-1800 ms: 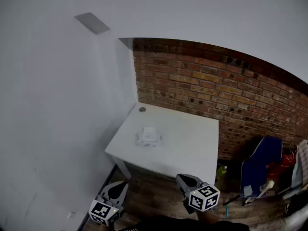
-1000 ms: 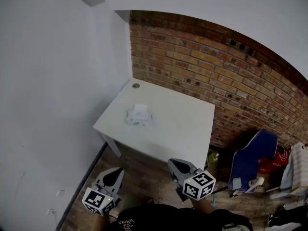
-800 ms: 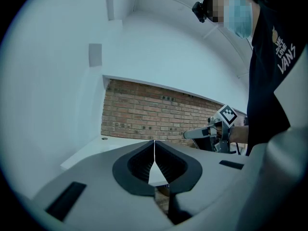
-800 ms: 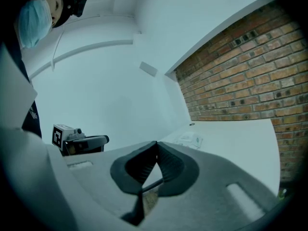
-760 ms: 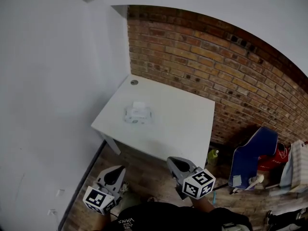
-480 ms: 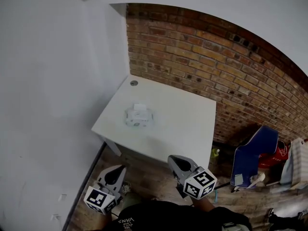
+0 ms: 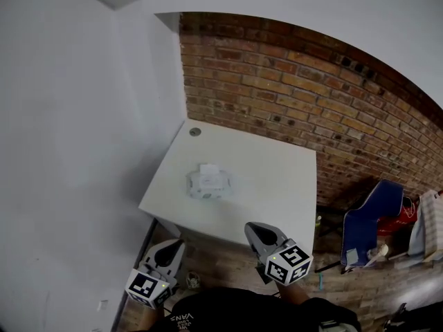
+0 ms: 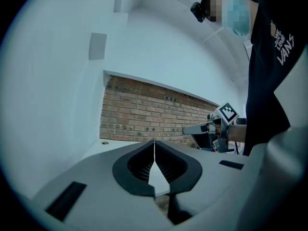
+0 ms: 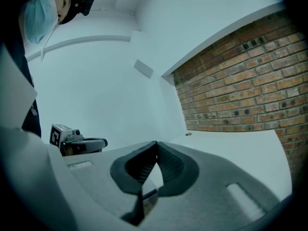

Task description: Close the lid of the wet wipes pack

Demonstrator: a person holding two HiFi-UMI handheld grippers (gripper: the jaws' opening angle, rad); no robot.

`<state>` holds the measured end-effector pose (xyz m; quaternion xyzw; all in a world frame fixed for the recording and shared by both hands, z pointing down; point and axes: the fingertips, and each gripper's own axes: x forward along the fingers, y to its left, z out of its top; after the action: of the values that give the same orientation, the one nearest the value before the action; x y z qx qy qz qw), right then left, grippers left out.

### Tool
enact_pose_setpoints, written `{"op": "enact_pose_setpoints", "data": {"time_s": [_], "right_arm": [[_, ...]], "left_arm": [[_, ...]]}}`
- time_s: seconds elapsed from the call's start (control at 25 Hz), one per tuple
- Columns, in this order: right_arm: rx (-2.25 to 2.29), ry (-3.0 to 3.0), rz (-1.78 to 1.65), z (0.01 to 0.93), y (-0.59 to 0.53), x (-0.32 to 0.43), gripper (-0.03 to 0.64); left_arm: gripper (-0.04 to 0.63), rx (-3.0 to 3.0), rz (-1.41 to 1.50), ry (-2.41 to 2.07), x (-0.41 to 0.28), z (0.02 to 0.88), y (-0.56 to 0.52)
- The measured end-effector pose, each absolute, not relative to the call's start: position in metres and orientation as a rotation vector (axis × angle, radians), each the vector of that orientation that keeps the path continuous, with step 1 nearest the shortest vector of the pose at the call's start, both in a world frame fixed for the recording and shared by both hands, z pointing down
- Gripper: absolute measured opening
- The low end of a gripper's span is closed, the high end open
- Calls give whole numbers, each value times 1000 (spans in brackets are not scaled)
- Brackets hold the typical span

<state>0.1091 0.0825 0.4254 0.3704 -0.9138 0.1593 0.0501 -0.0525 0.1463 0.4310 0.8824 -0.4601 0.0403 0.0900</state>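
The wet wipes pack (image 7: 208,183) lies near the middle of the white table (image 7: 277,206), its white lid standing open at the far side. Both grippers hang below the table's near edge, well short of the pack. My left gripper (image 7: 174,246) is at the lower left, my right gripper (image 7: 256,231) at the lower middle. In each gripper view the jaws meet at the tips with nothing between them: left gripper (image 8: 154,143), right gripper (image 9: 156,144). The pack is hidden in both gripper views.
A brick wall (image 7: 332,102) runs behind the table and a white wall (image 7: 83,151) along its left. A small round grommet (image 7: 195,131) sits in the table's far left corner. A blue chair (image 7: 370,220) with clutter stands at the right on the wooden floor.
The view has shifted: the table and pack now sit slightly lower and more to the right in the head view. Both grippers stay low, in front of the table, shut.
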Motion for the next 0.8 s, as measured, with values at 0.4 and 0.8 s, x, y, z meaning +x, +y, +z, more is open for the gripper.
{"op": "enact_pose_setpoints", "data": {"time_s": [0.4,0.8], "right_arm": [[1328,-2707,481,426,49,67,-3],[1493,-2645,484,437,41,39,-3]], "left_arm": [[6,2670,98,-1261,-108,420,98],[6,2731,70,-1188,-161,439,73]]}}
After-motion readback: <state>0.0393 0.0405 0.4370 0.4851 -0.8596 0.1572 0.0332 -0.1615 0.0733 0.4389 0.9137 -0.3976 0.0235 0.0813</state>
